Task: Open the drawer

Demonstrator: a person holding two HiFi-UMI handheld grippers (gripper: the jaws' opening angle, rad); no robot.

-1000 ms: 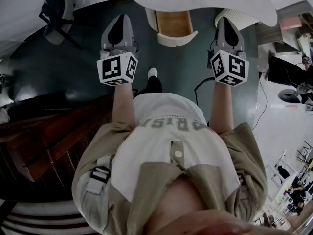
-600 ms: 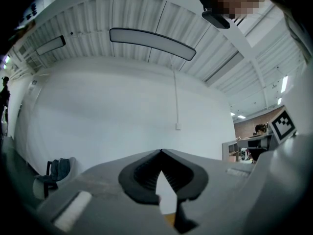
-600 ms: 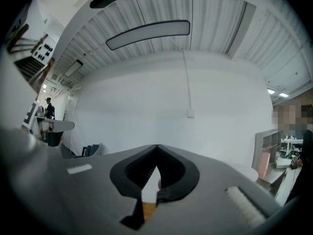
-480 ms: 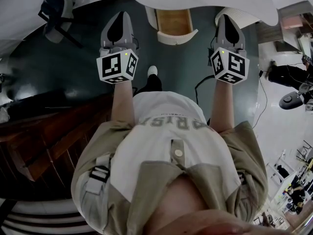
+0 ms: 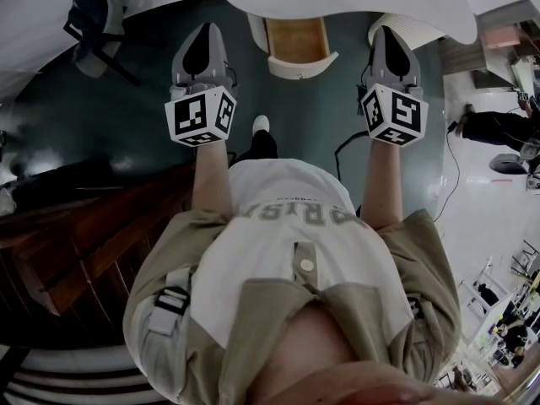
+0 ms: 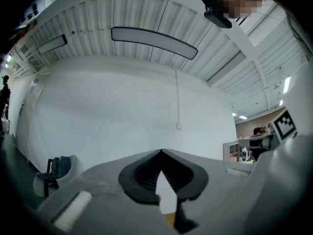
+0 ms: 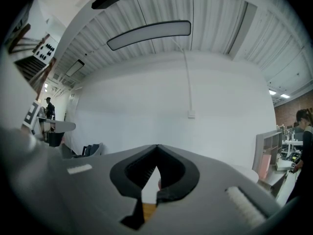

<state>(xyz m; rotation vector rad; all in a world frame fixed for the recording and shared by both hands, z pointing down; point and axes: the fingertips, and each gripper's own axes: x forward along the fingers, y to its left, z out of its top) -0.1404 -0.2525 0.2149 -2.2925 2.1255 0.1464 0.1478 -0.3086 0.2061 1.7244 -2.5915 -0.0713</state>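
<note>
Two grippers are pointing level out in front of the person's torso, roughly side by side. The left gripper [image 5: 207, 27] is sitting with its jaws pressed together at the tips and nothing between them; its own view [image 6: 160, 152] is showing only bare wall past the pads. The right gripper [image 7: 157, 146] is doing the same: jaws closed, empty.

Between the forearms a white shoe [image 5: 262, 125] is showing on the dark floor [image 5: 152, 116].

Further out, the drawer [image 5: 297, 39] is lying ahead of both grippers, in the gap between them. Its wood-coloured bottom is facing up and its pale front rim is turned toward the person. Its long axis is running straight away from the person. It is looking at least partly pulled out already, though I'm judging that from one view. Neither gripper is touching it, and neither is clearly nearer. Reaching it is going to mean moving forward, inward and probably down.

Beyond it, the white wall [image 6: 122, 111] is filling both gripper views, with a chair [image 5: 93, 19] off to the left.
</note>
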